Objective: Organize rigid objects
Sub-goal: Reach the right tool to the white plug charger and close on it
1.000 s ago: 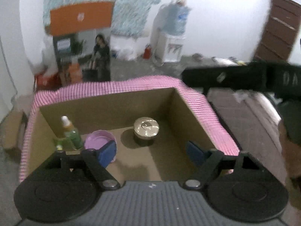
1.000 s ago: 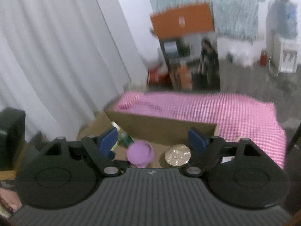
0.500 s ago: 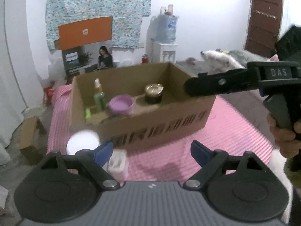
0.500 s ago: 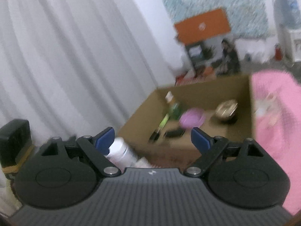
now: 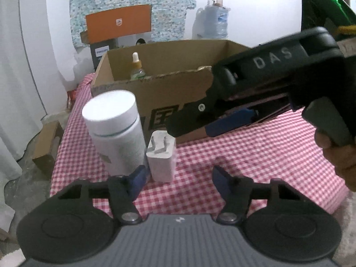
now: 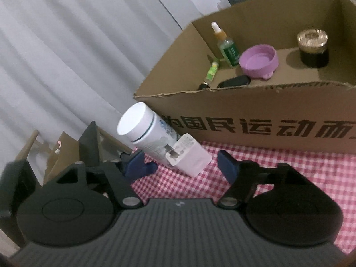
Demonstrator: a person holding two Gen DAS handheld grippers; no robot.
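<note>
A white plug adapter point(image 5: 161, 158) stands on the pink checked cloth point(image 5: 244, 155) beside a white bottle point(image 5: 113, 131), in front of a cardboard box point(image 5: 178, 93). My left gripper point(image 5: 179, 178) is low, just short of the adapter. Its jaws are closing, with the adapter near the left finger and not pressed. In the right wrist view the adapter point(image 6: 189, 155) lies between the closing jaws of my right gripper point(image 6: 184, 166), with gaps on both sides, and the bottle point(image 6: 144, 133) is behind it. The right gripper's blue finger point(image 5: 229, 121) hangs by the box front.
The box point(image 6: 255, 102) holds a dropper bottle point(image 6: 227, 46), a purple bowl point(image 6: 259, 61), a gold-lidded dark jar point(image 6: 312, 46), a green tube point(image 6: 211, 73) and a black object point(image 6: 233, 81). White curtains point(image 6: 66, 55) hang on the left. A hand point(image 5: 338, 153) holds the right gripper.
Both grippers have drawn back from above the box and sunk to the cloth in front of it. The bottle and adapter now sit close before them. Both pairs of jaws stand narrower.
</note>
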